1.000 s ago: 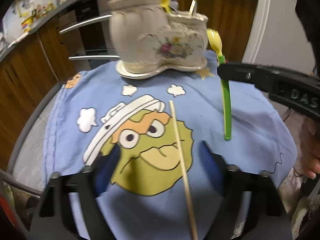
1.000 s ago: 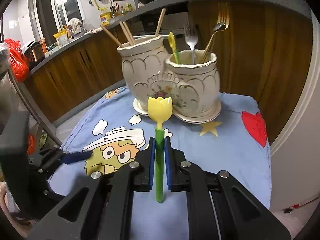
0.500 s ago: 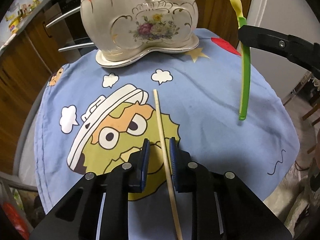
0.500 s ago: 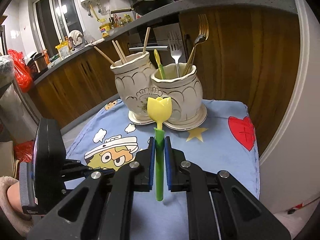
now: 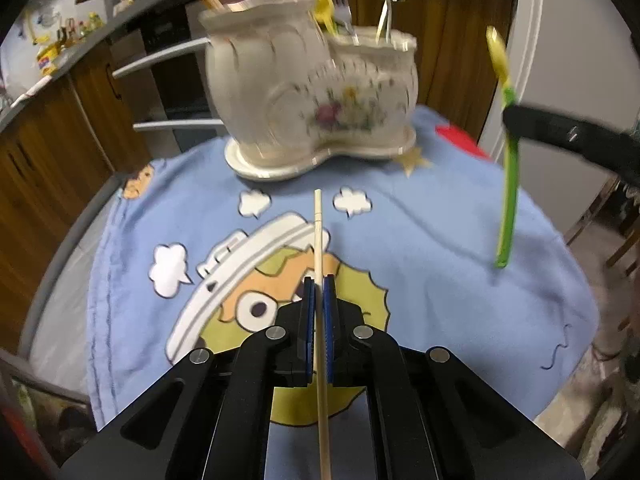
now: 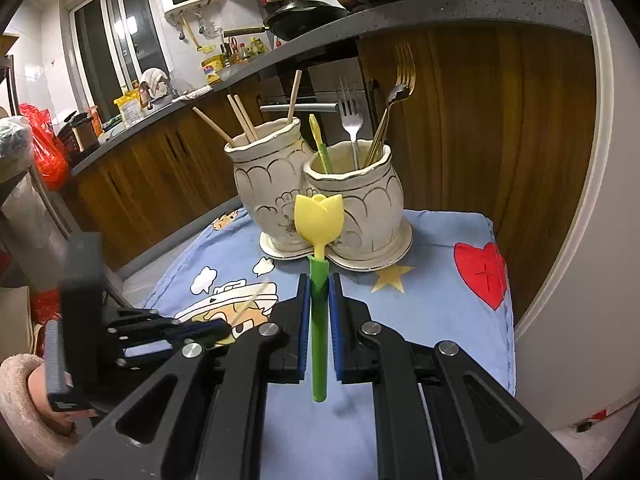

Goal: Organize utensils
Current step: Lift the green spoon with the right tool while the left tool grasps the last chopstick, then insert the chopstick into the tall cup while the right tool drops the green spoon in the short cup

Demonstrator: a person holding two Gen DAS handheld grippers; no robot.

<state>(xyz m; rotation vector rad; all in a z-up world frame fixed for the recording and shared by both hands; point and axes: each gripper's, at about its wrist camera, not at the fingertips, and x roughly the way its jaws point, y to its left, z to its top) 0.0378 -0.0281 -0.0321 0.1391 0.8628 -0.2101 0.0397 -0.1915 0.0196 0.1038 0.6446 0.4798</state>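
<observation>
My left gripper [image 5: 319, 280] is shut on a pale wooden chopstick [image 5: 318, 236] that points toward the holder, over the blue cartoon cloth [image 5: 420, 248]. A cream double-pot utensil holder [image 5: 308, 100] stands at the cloth's far edge; one pot holds chopsticks, the other forks, a spoon and a yellow-green utensil. My right gripper [image 6: 319, 280] is shut on the green handle of a tulip-shaped yellow spoon [image 6: 319, 218], held upright in front of the holder [image 6: 320, 196]. In the left wrist view that spoon [image 5: 508, 152] hangs at the right, gripped by the right gripper's black arm. The left gripper [image 6: 200, 330] shows low left in the right wrist view.
Wooden cabinets with metal handles [image 5: 160, 64] stand behind the table, under a grey counter [image 6: 400, 12] with pans and bottles. A white door frame [image 6: 592, 200] rises on the right. A hand in a fuzzy sleeve [image 6: 24, 400] holds the left gripper.
The left gripper's jaws closed from wide apart onto the chopstick, which now runs straight between the pads. The right gripper kept its hold on the tulip spoon and drew back a little from the holder.
</observation>
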